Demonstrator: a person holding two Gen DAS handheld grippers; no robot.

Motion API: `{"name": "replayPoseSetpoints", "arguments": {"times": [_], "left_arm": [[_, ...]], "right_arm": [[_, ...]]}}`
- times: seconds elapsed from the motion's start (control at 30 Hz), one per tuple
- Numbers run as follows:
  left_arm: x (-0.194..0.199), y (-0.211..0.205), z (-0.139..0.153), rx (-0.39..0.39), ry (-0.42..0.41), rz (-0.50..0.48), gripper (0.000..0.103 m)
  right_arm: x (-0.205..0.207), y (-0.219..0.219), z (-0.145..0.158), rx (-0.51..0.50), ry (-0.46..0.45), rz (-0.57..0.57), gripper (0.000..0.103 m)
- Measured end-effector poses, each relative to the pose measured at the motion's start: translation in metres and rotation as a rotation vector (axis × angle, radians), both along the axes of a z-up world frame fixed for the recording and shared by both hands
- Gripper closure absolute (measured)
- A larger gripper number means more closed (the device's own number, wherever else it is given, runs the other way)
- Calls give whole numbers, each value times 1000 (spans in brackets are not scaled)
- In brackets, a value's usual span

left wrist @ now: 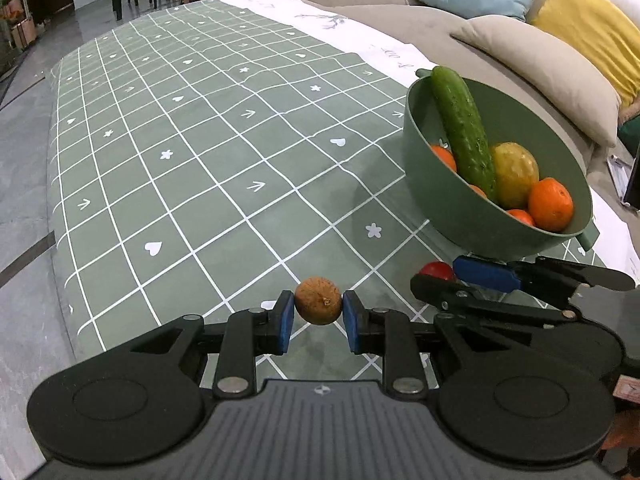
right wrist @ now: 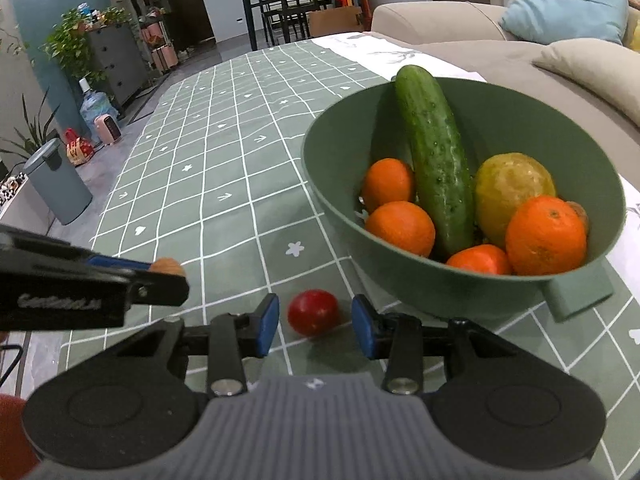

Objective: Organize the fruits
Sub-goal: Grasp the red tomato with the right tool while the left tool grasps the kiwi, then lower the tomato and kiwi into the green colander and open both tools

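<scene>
My left gripper (left wrist: 319, 305) is shut on a small round brown fruit (left wrist: 319, 300), its blue pads pressing both sides. From the right wrist view that gripper (right wrist: 160, 276) and the brown fruit (right wrist: 170, 267) show at the left. My right gripper (right wrist: 315, 317) is open around a small red tomato (right wrist: 313, 312) that lies on the cloth, with a gap at each pad. Just beyond stands a green bowl (right wrist: 400, 280) with a cucumber (right wrist: 436, 160), several oranges (right wrist: 546, 236) and a yellow-green fruit (right wrist: 512, 188). In the left wrist view the right gripper (left wrist: 460, 282) sits by the tomato (left wrist: 437, 270) below the bowl (left wrist: 440, 208).
A green checked tablecloth (left wrist: 208, 152) covers the table, running far to the left and back. A beige sofa (left wrist: 520, 60) with blue and yellow cushions lies behind the bowl. A grey bin (right wrist: 58, 180) and a water jug stand on the floor at the left.
</scene>
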State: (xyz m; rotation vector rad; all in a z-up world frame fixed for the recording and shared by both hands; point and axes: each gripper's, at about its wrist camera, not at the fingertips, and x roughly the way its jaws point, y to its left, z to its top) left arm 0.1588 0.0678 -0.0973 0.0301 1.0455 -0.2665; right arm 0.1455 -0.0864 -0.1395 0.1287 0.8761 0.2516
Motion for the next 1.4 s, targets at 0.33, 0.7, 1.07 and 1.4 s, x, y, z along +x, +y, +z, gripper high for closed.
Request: {"name": "replayPoseSetpoints", "arguments": {"times": [0.33, 0.7, 1.07, 1.4], "left_arm": [[-10, -8, 5, 20, 5, -4, 74], [-33, -31, 29, 22, -33, -48, 74], [-42, -71, 66, -45, -106, -116, 74], [-25, -120, 91, -94, -157, -175, 74]], "right_arm": [[6, 1, -7, -1, 18, 23, 77], [-22, -13, 23, 19, 39, 86, 77], [-60, -61, 96, 44, -51, 88, 77], [-57, -124, 138, -10, -150, 3, 77]]}}
